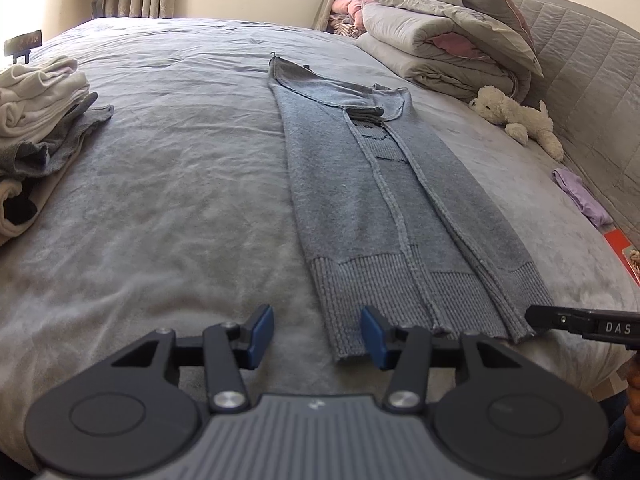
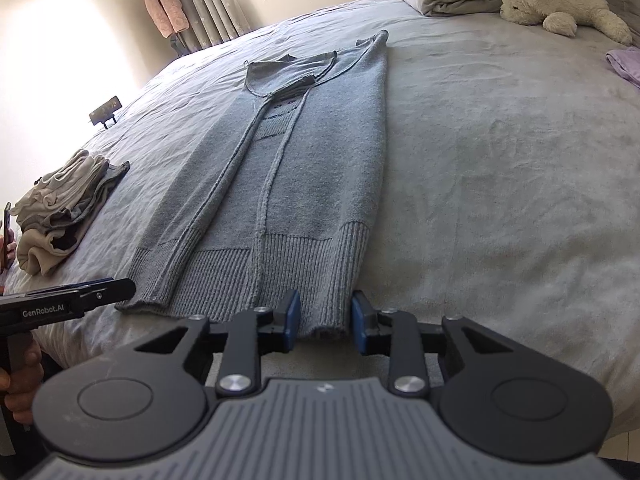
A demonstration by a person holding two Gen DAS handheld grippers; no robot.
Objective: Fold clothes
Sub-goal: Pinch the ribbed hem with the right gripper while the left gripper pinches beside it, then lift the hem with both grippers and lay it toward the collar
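Note:
A grey-blue knit sweater (image 1: 384,208) lies flat on the bed, both sides folded inward into a long strip, ribbed hem toward me. It also shows in the right wrist view (image 2: 304,168). My left gripper (image 1: 318,334) is open at the hem's left corner, its right pad on the ribbing. My right gripper (image 2: 324,322) is open, its jaws straddling the hem's right corner. The right gripper's tip (image 1: 560,320) shows in the left view beside the hem; the left gripper (image 2: 80,298) shows at the left in the right view.
The bed (image 1: 180,184) has a grey sheet. A pile of folded clothes (image 1: 40,120) sits at the left. Folded duvets (image 1: 448,40), a white plush dog (image 1: 516,118) and a small purple cloth (image 1: 580,196) lie at the right by the headboard.

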